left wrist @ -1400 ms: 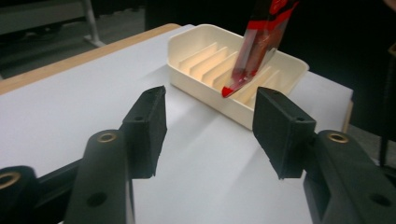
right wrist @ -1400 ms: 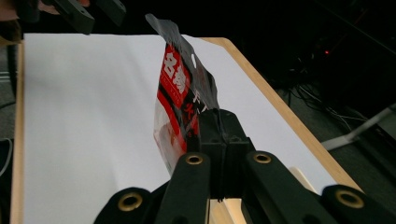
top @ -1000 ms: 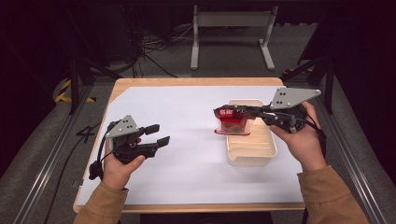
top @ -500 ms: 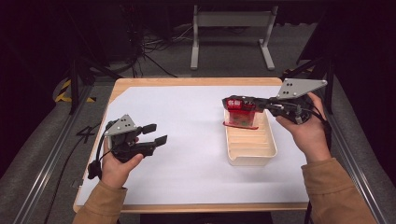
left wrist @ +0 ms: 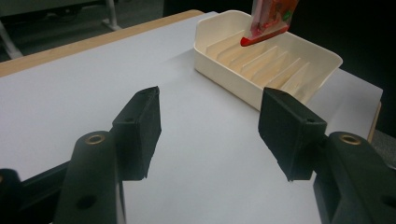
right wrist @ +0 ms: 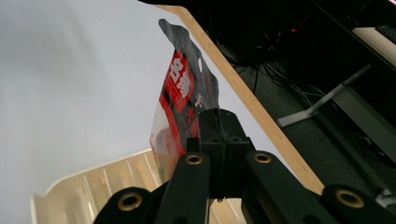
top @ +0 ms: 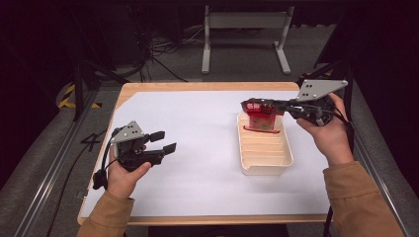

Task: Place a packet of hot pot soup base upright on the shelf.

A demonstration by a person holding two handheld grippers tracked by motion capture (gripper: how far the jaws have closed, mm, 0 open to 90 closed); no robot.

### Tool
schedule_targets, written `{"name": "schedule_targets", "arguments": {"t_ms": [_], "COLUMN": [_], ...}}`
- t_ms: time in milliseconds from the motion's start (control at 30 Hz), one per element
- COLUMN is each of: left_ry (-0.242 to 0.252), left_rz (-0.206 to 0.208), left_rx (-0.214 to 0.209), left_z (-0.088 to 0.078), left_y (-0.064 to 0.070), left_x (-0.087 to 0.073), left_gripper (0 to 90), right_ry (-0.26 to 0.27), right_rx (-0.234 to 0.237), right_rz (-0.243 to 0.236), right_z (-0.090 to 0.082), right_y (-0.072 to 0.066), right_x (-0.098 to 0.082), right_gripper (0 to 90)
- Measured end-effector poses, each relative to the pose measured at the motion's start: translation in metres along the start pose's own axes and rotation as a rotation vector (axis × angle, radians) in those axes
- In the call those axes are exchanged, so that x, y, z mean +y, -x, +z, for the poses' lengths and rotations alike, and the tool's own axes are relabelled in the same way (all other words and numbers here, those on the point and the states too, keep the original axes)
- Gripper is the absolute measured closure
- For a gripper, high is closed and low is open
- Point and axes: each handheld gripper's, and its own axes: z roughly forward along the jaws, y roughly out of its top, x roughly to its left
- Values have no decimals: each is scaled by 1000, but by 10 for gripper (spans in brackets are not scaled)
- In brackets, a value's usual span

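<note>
Snack packet (top: 262, 117): red and black w/ a clear window, hanging upright from your right gripper (top: 267, 104). Its lower red edge sits inside the far end of the cream tray (top: 267, 163), above the ribbed floor; cannot tell if it touches the ribs. In the left gripper view the packet (left wrist: 268, 21) shows at approx 1 o'clock, bottom corner dipping into the tray (left wrist: 271, 70). In the right gripper view the packet (right wrist: 184, 102) rises from the jaws toward 12 o'clock, w/ the tray (right wrist: 93, 186) below at 7 o'clock.

Right gripper (right wrist: 219, 154): jaws pressed together on the packet's top edge, no gap visible. Your right hand (top: 326, 133) holds it at approx 3 o'clock of the tray's far end, jaws pointing toward 9 o'clock.

Tray: long axis runs 12 to 6 o'clock, resting on the white sheet (top: 197, 123) in the right half of the table (top: 197, 86). Ribbed slots w/ nothing in them besides the packet's edge.

Left gripper (top: 163, 141): well apart from the tray, at approx 9 o'clock of it, near the sheet's left edge. Jaws spread wide w/ nothing between them; the left gripper view (left wrist: 210, 126) shows bare white sheet in the gap. Your left hand (top: 123, 170) holds it low over the sheet, jaws pointing toward 3 o'clock.
</note>
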Motion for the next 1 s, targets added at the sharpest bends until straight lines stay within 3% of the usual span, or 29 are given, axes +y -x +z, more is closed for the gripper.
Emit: {"name": "schedule_targets", "arguments": {"t_ms": [1000], "left_ry": [-12], "left_rz": [-26], "left_rx": [-9], "left_z": [3], "left_y": [-1], "left_x": [-2], "left_gripper": [400], "right_ry": [-6], "right_rx": [64], "right_rz": [-37], "right_z": [20], "right_y": [9], "right_x": [-23], "right_gripper": [891]}}
